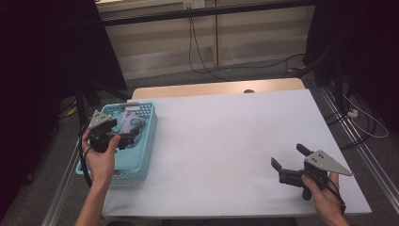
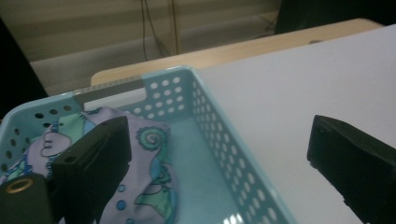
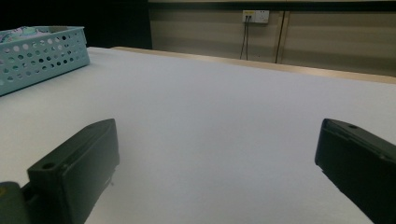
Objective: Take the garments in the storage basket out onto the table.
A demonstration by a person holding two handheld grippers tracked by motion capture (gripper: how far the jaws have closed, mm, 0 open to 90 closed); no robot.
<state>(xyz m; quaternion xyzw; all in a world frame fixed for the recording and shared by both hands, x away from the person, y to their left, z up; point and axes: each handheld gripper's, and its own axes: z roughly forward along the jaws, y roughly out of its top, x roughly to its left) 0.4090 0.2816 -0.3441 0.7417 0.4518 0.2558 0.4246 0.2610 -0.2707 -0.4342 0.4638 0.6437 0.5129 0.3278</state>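
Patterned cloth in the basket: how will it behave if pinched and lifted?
The patterned cloth lies crumpled in soft folds, so it will probably hang floppy and drape rather than hold shape. It looks thin, so likely light. A pinch by the open left hand-held gripper may lift one layer only; the perforated basket probably stays put.

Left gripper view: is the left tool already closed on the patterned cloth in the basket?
No. The left tool is wide open, one jaw over the patterned cloth in the basket and the other outside, over the white table.

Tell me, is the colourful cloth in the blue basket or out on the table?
In. The cloth lies bunched inside the blue basket, its walls around it; the left hand-held gripper hangs open above it.
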